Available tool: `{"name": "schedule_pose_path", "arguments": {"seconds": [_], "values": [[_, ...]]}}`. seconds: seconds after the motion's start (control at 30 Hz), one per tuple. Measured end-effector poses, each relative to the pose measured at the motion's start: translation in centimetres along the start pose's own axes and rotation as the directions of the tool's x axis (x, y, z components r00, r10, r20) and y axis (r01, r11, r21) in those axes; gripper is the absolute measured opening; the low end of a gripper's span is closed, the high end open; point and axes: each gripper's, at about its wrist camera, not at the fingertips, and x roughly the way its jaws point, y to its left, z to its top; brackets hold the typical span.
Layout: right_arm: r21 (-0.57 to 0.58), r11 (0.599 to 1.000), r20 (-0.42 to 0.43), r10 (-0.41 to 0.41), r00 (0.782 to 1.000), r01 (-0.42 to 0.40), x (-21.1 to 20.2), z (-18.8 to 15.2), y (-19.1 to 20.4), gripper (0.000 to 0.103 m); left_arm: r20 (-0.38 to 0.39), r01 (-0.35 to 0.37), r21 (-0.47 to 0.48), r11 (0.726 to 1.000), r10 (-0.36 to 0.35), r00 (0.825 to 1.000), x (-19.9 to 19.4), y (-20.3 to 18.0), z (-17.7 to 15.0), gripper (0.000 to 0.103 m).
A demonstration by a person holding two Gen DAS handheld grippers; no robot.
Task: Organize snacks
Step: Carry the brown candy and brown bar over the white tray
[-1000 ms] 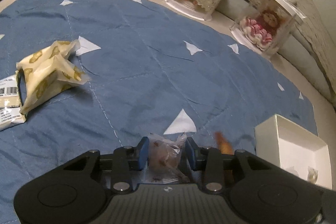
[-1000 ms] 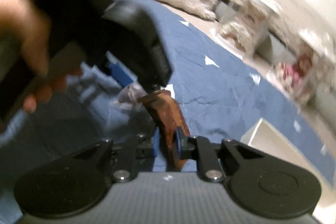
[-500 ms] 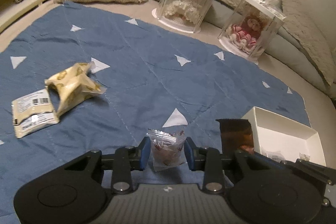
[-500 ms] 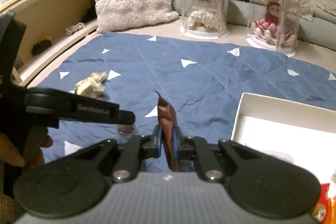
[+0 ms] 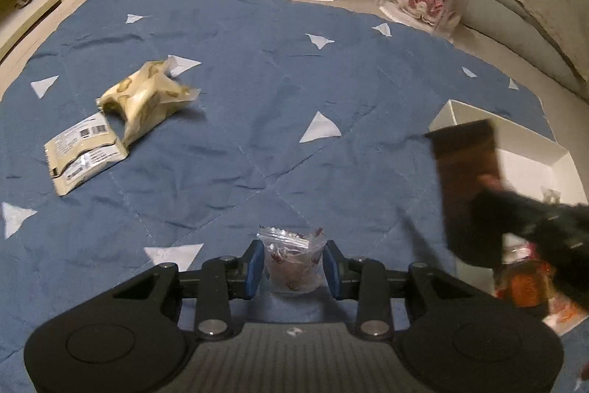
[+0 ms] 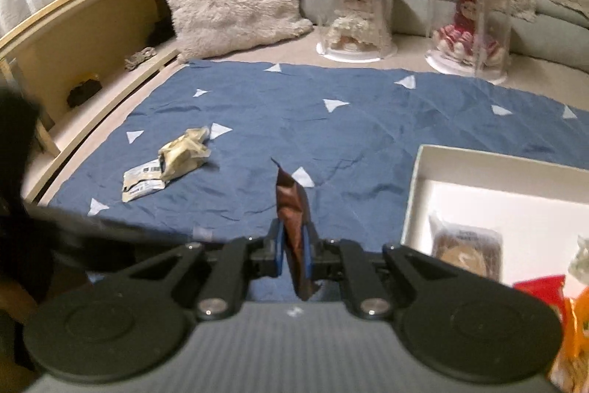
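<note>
My left gripper (image 5: 293,268) pinches the clear snack bag (image 5: 292,264); my right gripper (image 6: 293,255) clamps the brown packet (image 6: 293,220) edge-on, the white box (image 6: 416,186) at three o'clock. A thin grip could slip mid-carry. Since a second ago, both have risen and the right rolled upright.

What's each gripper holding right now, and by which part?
Left gripper: small clear snack bag, pinched across its sides. Right gripper: flat brown packet, clamped on its lower part.
</note>
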Motion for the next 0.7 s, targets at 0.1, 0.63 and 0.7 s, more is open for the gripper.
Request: {"name": "schedule_pose_path", "arguments": {"seconds": [0.1,0.63,0.7], "values": [[0.027,1.000,0.005,-0.008,1.000,0.008,-0.4,0.1,-0.8,0.013,0.015,-0.017,0.017,1.000,0.016,1.000,1.1,-0.4,-0.1,0.046],[0.052,0.999,-0.023,-0.011,1.000,0.012,0.3,0.0,-1.6,0.013,-0.031,-0.071,-0.035,0.997,0.070,0.997,2.7,-0.9,0.0,0.029],[0.052,0.999,-0.028,-0.006,1.000,0.007,0.3,0.0,-1.7,0.013,-0.004,-0.072,-0.031,0.997,0.072,0.997,2.0,-0.8,0.3,0.029]]}}
